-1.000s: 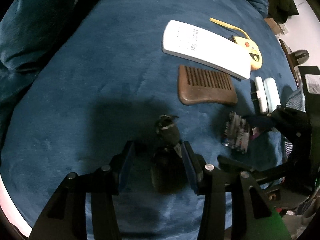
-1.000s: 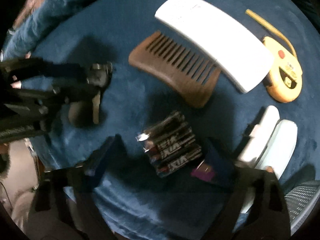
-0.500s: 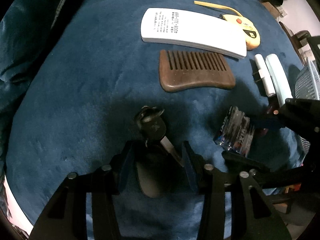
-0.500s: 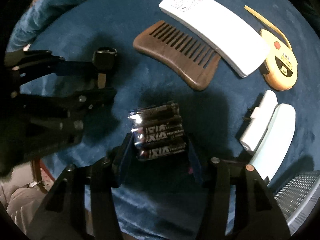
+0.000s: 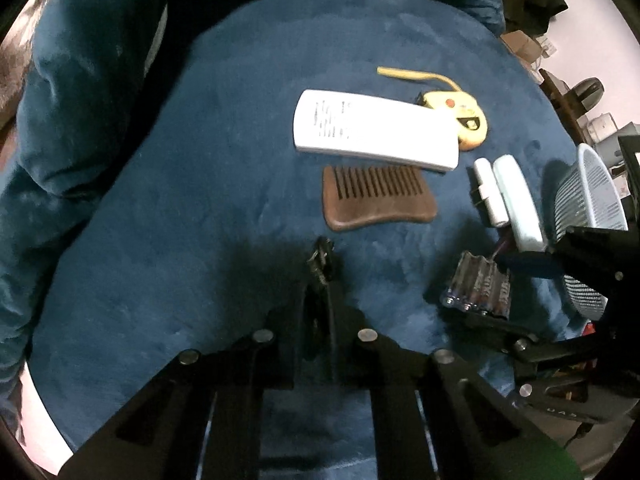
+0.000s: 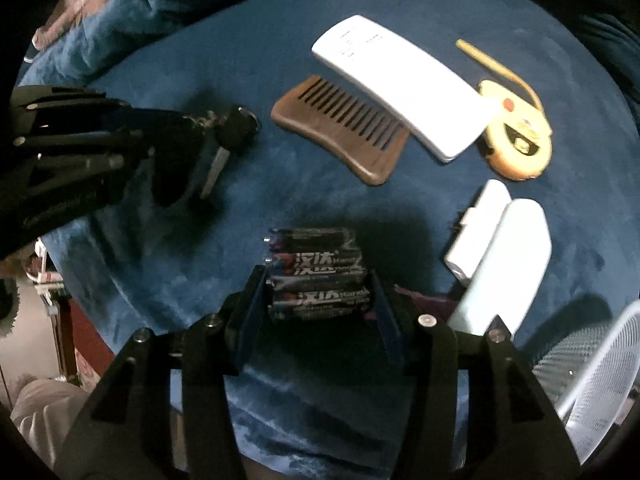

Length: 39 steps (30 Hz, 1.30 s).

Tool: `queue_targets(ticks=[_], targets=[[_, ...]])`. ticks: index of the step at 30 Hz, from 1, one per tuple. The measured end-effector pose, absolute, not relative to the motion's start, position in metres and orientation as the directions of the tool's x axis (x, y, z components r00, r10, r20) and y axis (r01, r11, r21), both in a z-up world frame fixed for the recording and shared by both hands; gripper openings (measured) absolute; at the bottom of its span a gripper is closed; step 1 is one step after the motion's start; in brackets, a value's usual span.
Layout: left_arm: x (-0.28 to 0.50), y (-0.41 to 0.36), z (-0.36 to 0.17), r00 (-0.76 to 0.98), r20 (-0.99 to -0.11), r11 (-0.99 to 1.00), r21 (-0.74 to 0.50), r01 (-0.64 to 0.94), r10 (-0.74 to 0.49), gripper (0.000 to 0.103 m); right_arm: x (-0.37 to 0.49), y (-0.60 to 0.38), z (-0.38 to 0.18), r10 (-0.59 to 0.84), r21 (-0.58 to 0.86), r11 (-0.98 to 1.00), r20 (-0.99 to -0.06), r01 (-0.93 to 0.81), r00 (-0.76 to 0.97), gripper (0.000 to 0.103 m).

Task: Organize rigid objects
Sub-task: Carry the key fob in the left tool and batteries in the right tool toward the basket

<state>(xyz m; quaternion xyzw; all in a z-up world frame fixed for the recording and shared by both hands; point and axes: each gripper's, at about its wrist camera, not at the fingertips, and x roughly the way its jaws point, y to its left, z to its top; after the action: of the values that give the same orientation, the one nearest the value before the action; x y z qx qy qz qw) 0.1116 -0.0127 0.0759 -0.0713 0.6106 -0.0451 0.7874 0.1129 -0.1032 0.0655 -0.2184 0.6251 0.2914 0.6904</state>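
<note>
A black car key (image 5: pixel 321 263) with a silver blade stands pinched between the fingers of my left gripper (image 5: pixel 318 292), which is shut on it just above the blue plush surface (image 5: pixel 180 240). The right wrist view shows that key (image 6: pixel 236 130) hanging from the left gripper at the left. A shrink-wrapped pack of batteries (image 6: pixel 316 280) sits between the pads of my right gripper (image 6: pixel 318 304). Its jaws are closing on the pack's two ends, and the pack hangs a little above the cloth. The left wrist view shows the pack (image 5: pixel 480 288) at the right.
On the cloth lie a white remote (image 6: pixel 400 88), a brown wooden comb (image 6: pixel 344 128), a yellow tape measure (image 6: pixel 516 136), a white plug (image 6: pixel 476 232) and a pale blue case (image 6: pixel 508 264). A white mesh basket (image 6: pixel 600 360) stands off the right edge.
The left jaws closed on the key and lifted it upright off the cloth. The right jaws closed around the battery pack and raised it. Both views now look from higher up.
</note>
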Motion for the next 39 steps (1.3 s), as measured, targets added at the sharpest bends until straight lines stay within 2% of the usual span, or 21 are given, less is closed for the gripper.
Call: queue_targets(ticks=[8,9,10,12,14,17,19,20,21,26,33,39], targets=[[0.126,-0.028,0.081,0.250,-0.960,0.992,-0.124,0.010,-0.123,0.009,0.104,-0.145,0.088,0.172,0.080,0.766,-0.982,-0.638,0.083,0.052],[0.130,-0.030,0.077,0.236,-0.966,0.994,-0.111,0.004,-0.108,0.015,0.106,-0.150,0.086,0.173,0.082,0.766,-0.982,-0.637,0.082,0.052],[0.131,-0.030,0.071,0.224,-0.970,0.995,-0.103,-0.006,-0.099,0.030,0.106,-0.151,0.086,0.172,0.082,0.767,-0.982,-0.636,0.082,0.052],[0.134,-0.028,0.059,0.210,-0.974,0.994,-0.099,-0.038,-0.089,0.049,0.110,-0.149,0.081,0.172,0.082,0.767,-0.982,-0.636,0.081,0.052],[0.137,-0.029,0.045,0.187,-0.980,0.994,-0.085,-0.071,-0.071,0.049,0.114,-0.147,0.082,0.175,0.085,0.767,-0.981,-0.636,0.080,0.052],[0.140,-0.031,0.028,0.159,-0.982,0.987,-0.124,-0.105,-0.106,0.049,0.120,-0.143,0.079,0.180,0.091,0.770,-0.980,-0.631,0.079,0.052],[0.140,-0.038,0.018,0.158,-0.985,0.991,-0.091,-0.094,-0.075,0.048,0.122,-0.143,0.076,0.179,0.093,0.770,-0.981,-0.631,0.074,0.052],[0.139,-0.041,0.018,0.171,-0.983,0.994,-0.077,-0.080,-0.063,0.046,0.122,-0.144,0.075,0.176,0.091,0.770,-0.982,-0.631,0.074,0.052],[0.138,-0.044,0.020,0.181,-0.982,0.995,-0.070,-0.064,-0.058,0.036,0.122,-0.145,0.075,0.172,0.088,0.770,-0.982,-0.631,0.072,0.052],[0.132,-0.040,0.037,0.210,-0.975,0.997,-0.073,-0.021,-0.067,0.036,0.125,-0.147,0.074,0.169,0.083,0.774,-0.982,-0.628,0.079,0.052],[0.127,-0.027,0.087,0.292,-0.954,0.998,-0.068,-0.009,-0.062,0.036,0.121,-0.149,0.084,0.193,0.092,0.780,-0.976,-0.619,0.098,0.052],[0.123,-0.028,0.100,0.312,-0.948,0.998,-0.069,-0.009,-0.062,0.036,0.114,-0.155,0.101,0.218,0.096,0.788,-0.967,-0.608,0.130,0.052]])
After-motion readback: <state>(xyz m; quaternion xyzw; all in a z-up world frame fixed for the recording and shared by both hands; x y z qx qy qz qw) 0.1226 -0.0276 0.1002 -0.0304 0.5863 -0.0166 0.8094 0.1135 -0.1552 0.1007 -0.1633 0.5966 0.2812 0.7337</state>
